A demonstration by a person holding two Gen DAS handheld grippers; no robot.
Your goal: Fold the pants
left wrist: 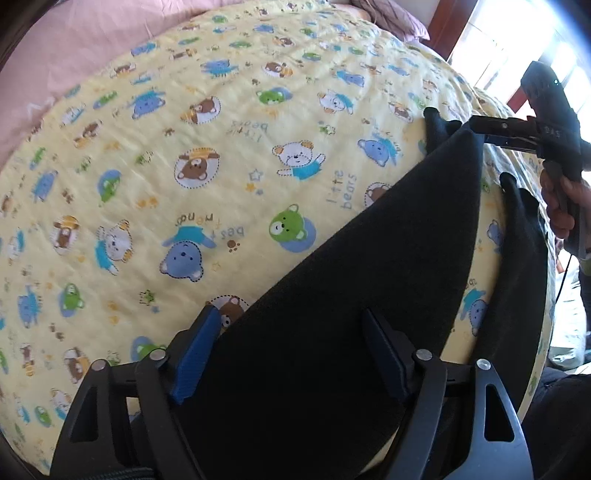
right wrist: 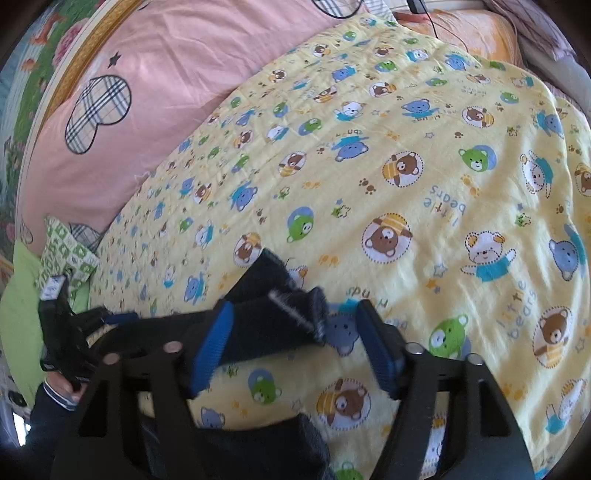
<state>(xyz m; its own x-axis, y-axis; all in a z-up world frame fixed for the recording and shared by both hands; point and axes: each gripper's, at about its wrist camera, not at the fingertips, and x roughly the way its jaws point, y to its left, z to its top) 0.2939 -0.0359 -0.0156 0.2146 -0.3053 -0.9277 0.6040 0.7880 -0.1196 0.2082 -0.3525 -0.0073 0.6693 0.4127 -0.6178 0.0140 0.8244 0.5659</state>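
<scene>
Dark pants lie on a yellow bear-print blanket. In the left wrist view one leg runs from between my left gripper's open fingers up to the right, and a second leg lies further right. My right gripper shows there at the far end of the near leg. In the right wrist view my right gripper is open, with the leg's hem lying between its blue-padded fingers. Another part of the pants shows at the bottom.
A pink quilt lies beyond the blanket. A green-and-white patterned cloth and a green sheet lie at the left. The other hand-held gripper shows at the lower left. An orange pillow lies at the far end.
</scene>
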